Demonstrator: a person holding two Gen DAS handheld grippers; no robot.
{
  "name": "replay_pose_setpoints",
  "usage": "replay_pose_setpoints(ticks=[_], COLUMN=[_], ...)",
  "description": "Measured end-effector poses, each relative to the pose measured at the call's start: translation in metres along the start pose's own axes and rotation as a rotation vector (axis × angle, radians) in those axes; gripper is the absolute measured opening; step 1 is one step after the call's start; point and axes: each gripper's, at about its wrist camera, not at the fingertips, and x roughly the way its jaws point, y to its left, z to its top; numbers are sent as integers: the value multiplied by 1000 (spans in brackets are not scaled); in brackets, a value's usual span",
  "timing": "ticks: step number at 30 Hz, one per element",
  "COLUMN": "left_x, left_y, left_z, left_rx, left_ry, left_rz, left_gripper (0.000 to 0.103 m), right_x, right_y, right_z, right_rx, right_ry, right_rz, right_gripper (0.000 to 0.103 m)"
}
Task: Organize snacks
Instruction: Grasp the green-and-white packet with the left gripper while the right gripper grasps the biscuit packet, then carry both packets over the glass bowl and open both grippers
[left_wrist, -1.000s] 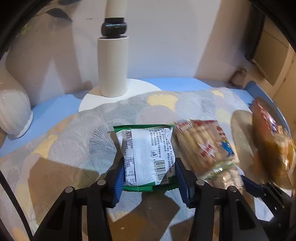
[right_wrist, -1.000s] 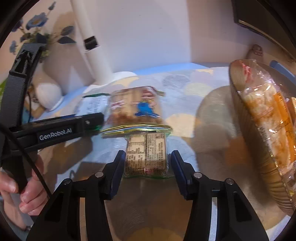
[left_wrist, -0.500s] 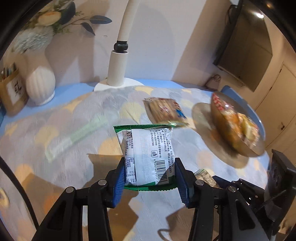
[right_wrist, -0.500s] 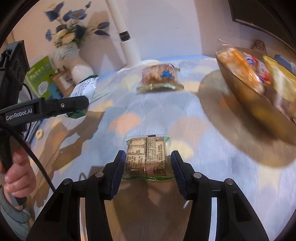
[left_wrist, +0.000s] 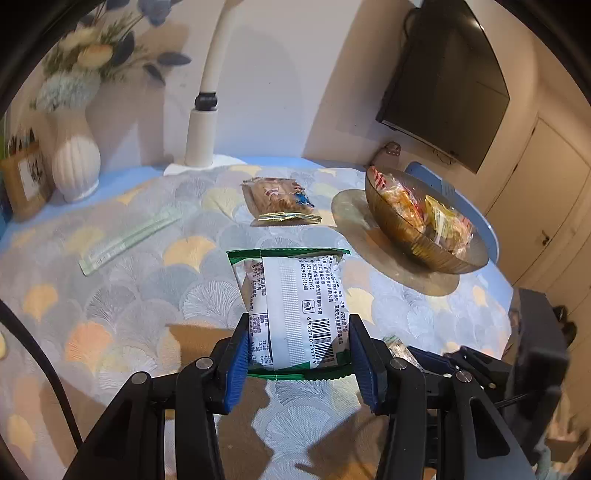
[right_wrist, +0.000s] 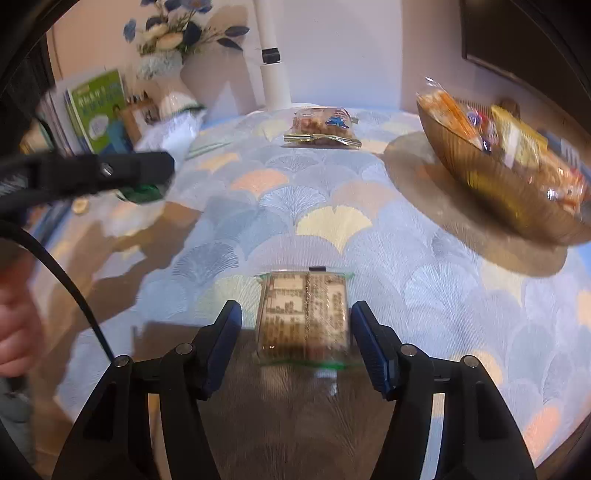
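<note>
My left gripper (left_wrist: 297, 350) is shut on a green-edged white snack packet (left_wrist: 293, 314) and holds it above the patterned tablecloth. My right gripper (right_wrist: 295, 343) is open around a small clear-wrapped brown snack block (right_wrist: 303, 318), with a gap on both sides; the block looks to rest on the cloth. A brown bowl (left_wrist: 417, 236) holding several wrapped snacks sits at the right; it also shows in the right wrist view (right_wrist: 495, 181). A cracker bag (left_wrist: 279, 201) lies beyond on the cloth; it also shows in the right wrist view (right_wrist: 321, 127).
A white lamp post (left_wrist: 201, 136) and a white vase (left_wrist: 75, 166) with flowers stand at the back. A long pale green packet (left_wrist: 133, 236) lies at the left. A green book (right_wrist: 99, 110) stands at the far left. The table edge curves at the right.
Both grippers have pulled back from the cracker bag and bowl. My right gripper has opened and let go of the brown snack block. The left still holds its packet.
</note>
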Motion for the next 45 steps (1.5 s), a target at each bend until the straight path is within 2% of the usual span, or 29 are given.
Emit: replay_pose_setpoints(ticks=[2,6,10,13,16,21,23,26,28,32,33,34,35,38,40,45], left_x=[-4,-19,-32,-36,-33,0,20,53,74,104,111,119,122,126,117,83], left_y=[-5,-17,-36,-57,-81,-120,-137,-158,-168,-181,-184,-183,-183,-170,-152,-109], left_z=[0,12,41,66,91,127,138,150,157,170,174,177,178,176,170,155], left_rx=[19,86,146,182,203,239,267,298,298,315,311,305,300,279,256,184], left_ry=[-7,-45,-107,-158,-209,-234,-230,-213,-188,-182,-179,-165,-157,-132,-130,-143], left_rz=[10,30,31,13,-37,-119,-121,-128,-152,-131,-119,-117,-113,-95,-86,-50], left_gripper=[48,48,48,48,48,48,48,48,48,49,56,71,75,75,75,75], right_x=[1,-11,-39,-72,-98,-131,-131,-124,-119,-109,-105,-99,-93,-83,-85,-93], right_y=[11,10,-12,-44,-78,-158,-186,-220,-231,-242,-244,-249,-252,-261,-261,-239], right_z=[0,1,13,30,42,62,71,85,97,119,122,128,130,123,111,102], right_rx=[-49,-60,-7,49,105,281,349,428,437,446,448,446,445,480,498,457], right_ry=[-13,-32,-106,-198,-286,-397,-392,-381,-388,-425,-428,-421,-413,-356,-350,-340], right_rz=[-72,-54,-40,-69,-127,-177,-180,-136,-134,-147,-147,-138,-135,-120,-89,-94], right_gripper=[43,43,43,43,43,43,43,43,43,45,54,59,60,60,61,61])
